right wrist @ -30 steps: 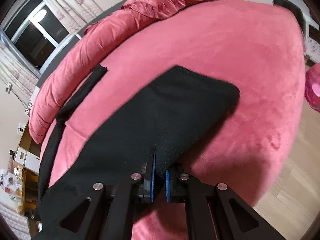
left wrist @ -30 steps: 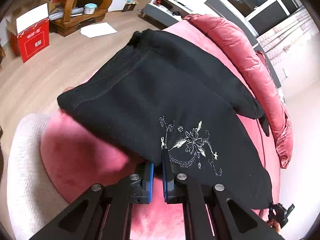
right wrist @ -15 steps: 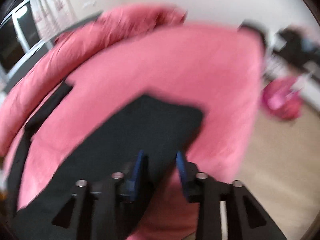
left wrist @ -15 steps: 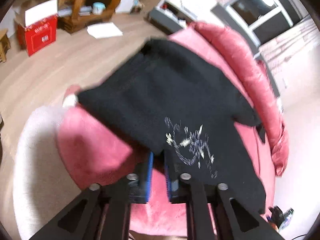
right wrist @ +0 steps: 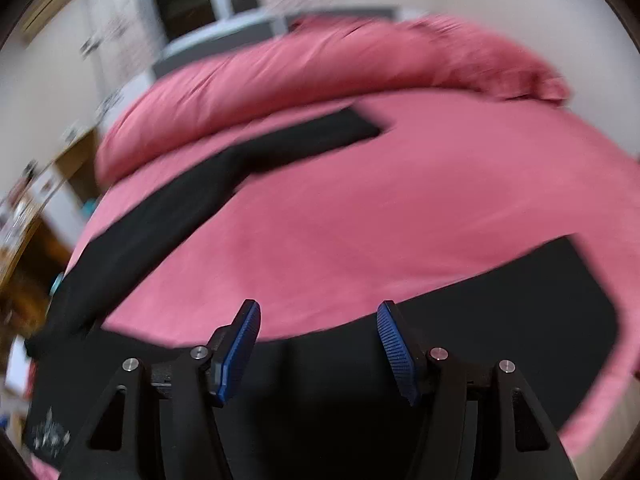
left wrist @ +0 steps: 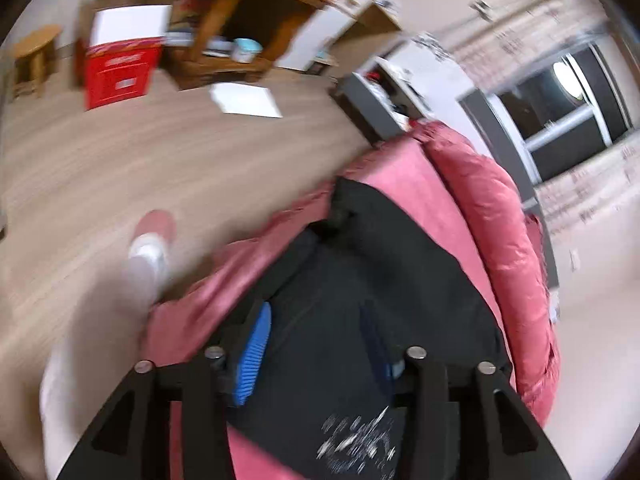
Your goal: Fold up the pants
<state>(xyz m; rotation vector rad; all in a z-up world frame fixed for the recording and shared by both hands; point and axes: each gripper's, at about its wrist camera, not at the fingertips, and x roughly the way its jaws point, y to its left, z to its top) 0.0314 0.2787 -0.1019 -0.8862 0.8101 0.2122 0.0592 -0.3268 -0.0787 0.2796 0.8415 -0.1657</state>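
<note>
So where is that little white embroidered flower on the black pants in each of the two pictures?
Left wrist view: the embroidered flower sits at the bottom centre, on the black pants, below the open left gripper.
Right wrist view: it is in the bottom left corner, blurred, left of the open right gripper.
Shared landmark: the pink bed under the pants.

Home bedroom, round pink bed (right wrist: 360, 208), wooden desk (left wrist: 256, 20), curtained window (left wrist: 560, 100), wood floor (left wrist: 120, 160)
</note>
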